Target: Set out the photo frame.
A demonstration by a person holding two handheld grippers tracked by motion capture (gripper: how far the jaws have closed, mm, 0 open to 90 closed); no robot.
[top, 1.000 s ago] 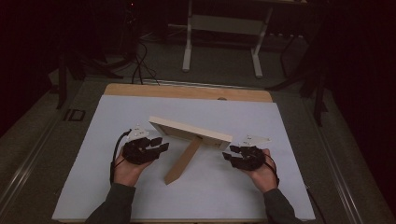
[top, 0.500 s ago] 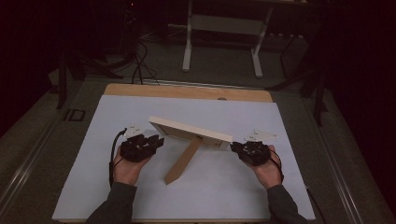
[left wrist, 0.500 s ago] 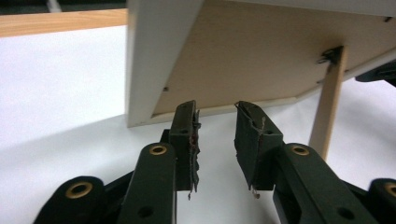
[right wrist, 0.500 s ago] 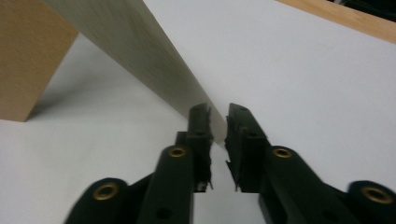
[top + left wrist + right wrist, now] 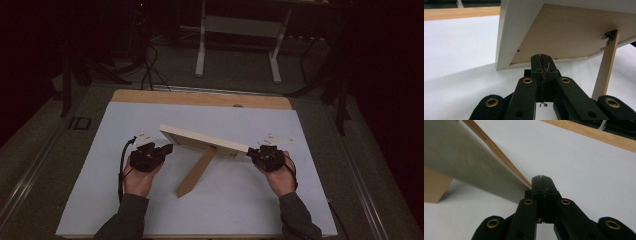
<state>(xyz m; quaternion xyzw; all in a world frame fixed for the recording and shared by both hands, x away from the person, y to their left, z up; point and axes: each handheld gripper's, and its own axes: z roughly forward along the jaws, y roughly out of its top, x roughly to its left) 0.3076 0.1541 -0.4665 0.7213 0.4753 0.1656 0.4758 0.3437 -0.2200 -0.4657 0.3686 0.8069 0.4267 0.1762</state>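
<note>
A picture frame (image 5: 202, 140) stands near the middle of the white-covered desk (image 5: 100, 150), leaning on its wooden easel leg (image 5: 196, 172), which runs from the backing board down toward the near edge. In the high view the frame's pale top rail slants from its left end, farther from the person, to its right end, nearer to the person.

The left gripper (image 5: 161, 150) sits just beside the frame's left end, held in the person's left hand (image 5: 138, 179). In the left gripper view its jaws are pressed fully together with nothing between them, their tip (image 5: 541, 57) just under the lower edge of the brown backing board (image 5: 564, 30) (whether it touches the board cannot be told).

The right gripper (image 5: 254, 152) is at the frame's right end, in the right hand (image 5: 280, 176). Its own view shows the jaws closed tight on each other (image 5: 541, 178), empty, with the frame's blurred edge (image 5: 474, 167) passing just to their left.
</note>
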